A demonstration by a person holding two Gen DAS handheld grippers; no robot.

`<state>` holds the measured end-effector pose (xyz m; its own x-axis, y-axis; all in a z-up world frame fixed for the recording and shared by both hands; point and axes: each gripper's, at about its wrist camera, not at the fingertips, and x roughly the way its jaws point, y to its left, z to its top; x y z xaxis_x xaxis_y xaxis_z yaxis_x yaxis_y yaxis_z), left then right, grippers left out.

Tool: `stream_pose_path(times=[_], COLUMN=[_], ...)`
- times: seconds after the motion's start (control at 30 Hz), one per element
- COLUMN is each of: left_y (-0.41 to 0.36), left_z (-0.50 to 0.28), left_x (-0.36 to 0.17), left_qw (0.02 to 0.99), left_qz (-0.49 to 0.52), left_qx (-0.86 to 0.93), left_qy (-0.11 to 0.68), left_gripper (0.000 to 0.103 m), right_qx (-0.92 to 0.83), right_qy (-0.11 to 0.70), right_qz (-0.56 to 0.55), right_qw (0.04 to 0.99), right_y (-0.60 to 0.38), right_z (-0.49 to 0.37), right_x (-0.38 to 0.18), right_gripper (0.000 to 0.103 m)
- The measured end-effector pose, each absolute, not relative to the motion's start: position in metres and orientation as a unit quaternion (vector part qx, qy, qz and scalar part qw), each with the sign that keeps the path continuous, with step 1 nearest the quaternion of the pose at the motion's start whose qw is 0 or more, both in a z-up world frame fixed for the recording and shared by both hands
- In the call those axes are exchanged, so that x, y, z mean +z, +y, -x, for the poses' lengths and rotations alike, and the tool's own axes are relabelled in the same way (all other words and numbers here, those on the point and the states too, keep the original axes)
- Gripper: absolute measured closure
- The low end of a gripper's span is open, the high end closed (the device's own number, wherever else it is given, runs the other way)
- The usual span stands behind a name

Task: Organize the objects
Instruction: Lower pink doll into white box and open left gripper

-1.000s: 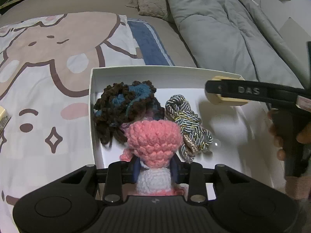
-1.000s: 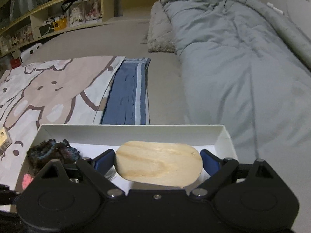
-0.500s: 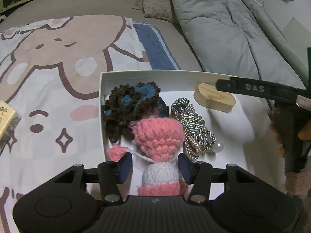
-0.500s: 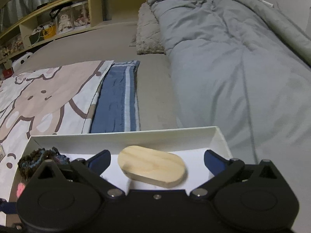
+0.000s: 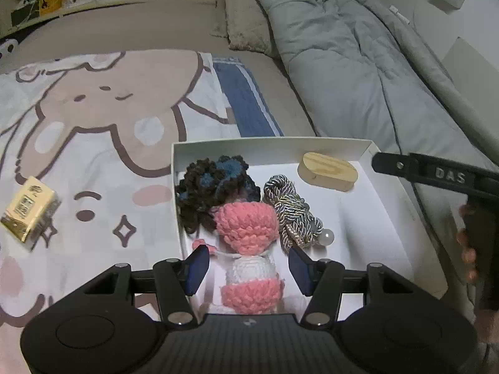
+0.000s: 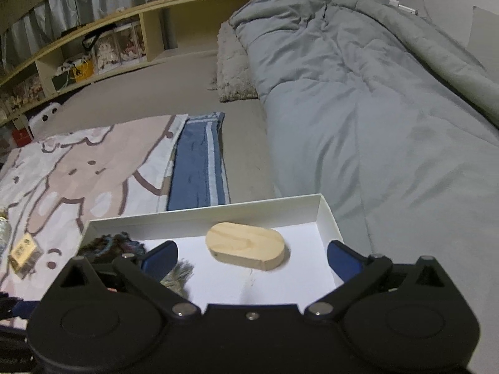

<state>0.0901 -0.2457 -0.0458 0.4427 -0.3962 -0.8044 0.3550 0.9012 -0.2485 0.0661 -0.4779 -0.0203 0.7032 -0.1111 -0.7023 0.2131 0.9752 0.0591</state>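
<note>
A white box [image 5: 402, 199] lies on the bed. In it are a pink and white crochet doll [image 5: 248, 243], a brown and blue crochet piece [image 5: 212, 184], a silver-gold cord bundle [image 5: 293, 212] with a pearl, and an oval wooden block [image 5: 327, 171]. My left gripper [image 5: 248, 265] is open, its pads either side of the doll and apart from it. My right gripper [image 6: 252, 257] is open above the box [image 6: 327, 215], just behind the wooden block [image 6: 246, 246], which lies free on the box floor.
A yellow packet [image 5: 29, 208] lies on the cartoon blanket [image 5: 78, 118] left of the box. A blue striped towel [image 6: 199, 162] lies behind the box. A grey duvet [image 6: 374, 109] fills the right side. Shelves [image 6: 93, 53] run along the back.
Both grippers opened and drew back. The left let go of the doll, the right let go of the wooden block, which now lies in the box's far right corner.
</note>
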Motion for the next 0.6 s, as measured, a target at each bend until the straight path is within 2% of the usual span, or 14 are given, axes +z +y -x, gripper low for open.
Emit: stream_pose_path(times=[0.23,0.6], left_y=[-0.234,-0.214], left_z=[-0.076,-0.053], left_x=[-0.028,-0.005], left_qw=[0.855,0.869], left_qz=[0.009,-0.006], left_qx=[-0.218,-0.217], left_qy=[0.47,0.444], left_gripper=[0.044,0.02], right_qx=[-0.107,-0.108], right_qy=[0.374,0.352], right_qz=[-0.078,-0.074], right_qw=[0.918,0.927], right_y=[-0.465,-0.443], right_z=[-0.032,0.021], right_x=[-0.005,0.018], right_gripper=[0.0,0.0])
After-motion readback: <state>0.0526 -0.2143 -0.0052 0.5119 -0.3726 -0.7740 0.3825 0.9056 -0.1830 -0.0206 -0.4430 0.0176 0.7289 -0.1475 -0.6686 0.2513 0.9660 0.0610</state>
